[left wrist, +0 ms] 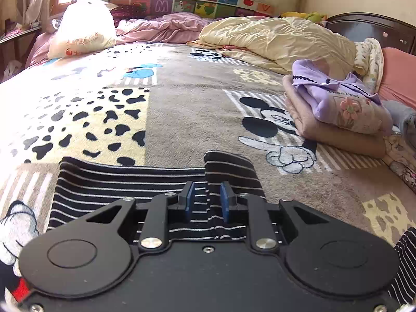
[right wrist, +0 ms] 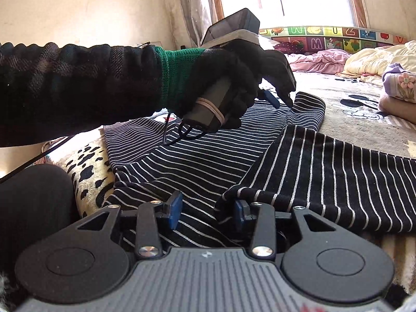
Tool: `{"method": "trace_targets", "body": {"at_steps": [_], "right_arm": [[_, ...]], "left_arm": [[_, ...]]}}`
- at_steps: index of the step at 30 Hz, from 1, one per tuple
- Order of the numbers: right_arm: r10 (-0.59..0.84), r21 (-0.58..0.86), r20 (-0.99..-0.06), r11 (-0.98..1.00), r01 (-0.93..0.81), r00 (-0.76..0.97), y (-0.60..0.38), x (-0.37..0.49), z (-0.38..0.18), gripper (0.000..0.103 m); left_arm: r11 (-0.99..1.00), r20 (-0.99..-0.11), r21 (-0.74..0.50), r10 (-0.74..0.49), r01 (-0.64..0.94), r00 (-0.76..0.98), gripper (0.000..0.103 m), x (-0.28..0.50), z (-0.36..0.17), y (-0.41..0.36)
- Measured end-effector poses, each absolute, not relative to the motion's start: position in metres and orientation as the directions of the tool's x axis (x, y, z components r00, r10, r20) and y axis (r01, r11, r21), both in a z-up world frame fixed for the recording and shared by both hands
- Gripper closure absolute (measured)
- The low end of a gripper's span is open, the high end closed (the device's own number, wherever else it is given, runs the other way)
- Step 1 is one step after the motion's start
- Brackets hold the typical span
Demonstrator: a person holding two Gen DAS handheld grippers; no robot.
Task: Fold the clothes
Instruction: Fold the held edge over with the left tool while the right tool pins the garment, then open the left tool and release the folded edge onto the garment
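Striped garment (left wrist: 124, 182) lies flat on the bed blanket (left wrist: 182, 109), lower centre of the left wrist view. Left gripper (left wrist: 208, 200) sits over its near edge, fabric between the fingers. Folded clothes stack (left wrist: 338, 114) at right of frame, on the blanket. Quilt (left wrist: 280, 39) behind the stack; bag (left wrist: 83, 28) upper left. Right wrist view: right gripper (right wrist: 206, 212) at the garment's near edge, sleeve (right wrist: 325, 171) to its right, left hand (right wrist: 234, 83) above the garment's far end.

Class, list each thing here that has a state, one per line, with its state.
Striped garment: spread on the bed, partly folded.
Left gripper: open, fabric between its fingers.
Right gripper: open, over the garment.
Purple top: folded, stacked on a pink garment.
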State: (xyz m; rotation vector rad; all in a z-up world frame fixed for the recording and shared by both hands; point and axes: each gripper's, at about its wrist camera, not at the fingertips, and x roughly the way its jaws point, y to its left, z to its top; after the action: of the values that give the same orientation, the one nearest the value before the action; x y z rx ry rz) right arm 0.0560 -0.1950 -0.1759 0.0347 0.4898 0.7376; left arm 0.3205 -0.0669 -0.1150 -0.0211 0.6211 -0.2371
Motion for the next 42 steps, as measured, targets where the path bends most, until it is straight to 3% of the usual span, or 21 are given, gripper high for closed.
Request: {"method": "trace_targets", "body": {"at_steps": [3,5,7,10,15,28,33,36,38,42], "right_arm": [[0.653,0.199,-0.414,0.745,-0.636,0.634,-0.194,0.055,-0.176,0.059],[0.653,0.196,-0.414,0.745,-0.638,0.634,-0.194,0.055,-0.176,0.058],[0.654,0.198,-0.414,0.744,-0.639,0.633,-0.194,0.056,-0.177,0.058],[0.654,0.194,-0.415,0.743,-0.641,0.632,-0.194,0.056,-0.178,0.058],[0.659,0.198,-0.413,0.739,-0.644,0.629,-0.193,0.057,-0.178,0.056],[0.614,0.174,-0.416,0.778,-0.603,0.671,-0.214,0.025,-0.154,0.042],[0.6,0.175,-0.44,0.787,-0.592,0.668,-0.213,0.03,-0.16,0.042],[0.631,0.199,-0.482,0.754,-0.626,0.607,-0.204,0.038,-0.17,0.036],[0.629,0.157,-0.489,0.745,-0.648,0.605,-0.195,0.035,-0.173,0.029],[0.633,0.147,-0.489,0.738,-0.659,0.6,-0.194,0.028,-0.17,0.028]], "left_arm": [[0.967,-0.57,-0.067,-0.241,0.247,0.786,0.085,0.334,-0.115,-0.077],[0.972,-0.622,-0.118,-0.233,0.205,0.748,0.085,0.355,-0.129,-0.071],[0.975,-0.683,-0.17,-0.223,0.146,0.695,0.075,0.375,-0.144,-0.062],[0.97,-0.676,-0.215,-0.231,0.113,0.7,0.074,0.38,-0.144,-0.052],[0.956,-0.596,-0.213,-0.291,0.202,0.749,0.074,0.326,-0.109,-0.055],[0.917,-0.612,-0.324,-0.39,0.232,0.688,0.074,0.177,-0.105,-0.034],[0.903,-0.599,-0.358,-0.417,0.237,0.684,0.074,0.152,-0.1,-0.032],[0.9,-0.609,-0.372,-0.421,0.226,0.673,0.074,0.145,-0.101,-0.032],[0.9,-0.608,-0.358,-0.425,0.247,0.67,0.074,0.142,-0.098,-0.038],[0.886,-0.614,-0.292,-0.462,0.359,0.64,0.074,0.145,-0.087,-0.066]]}}
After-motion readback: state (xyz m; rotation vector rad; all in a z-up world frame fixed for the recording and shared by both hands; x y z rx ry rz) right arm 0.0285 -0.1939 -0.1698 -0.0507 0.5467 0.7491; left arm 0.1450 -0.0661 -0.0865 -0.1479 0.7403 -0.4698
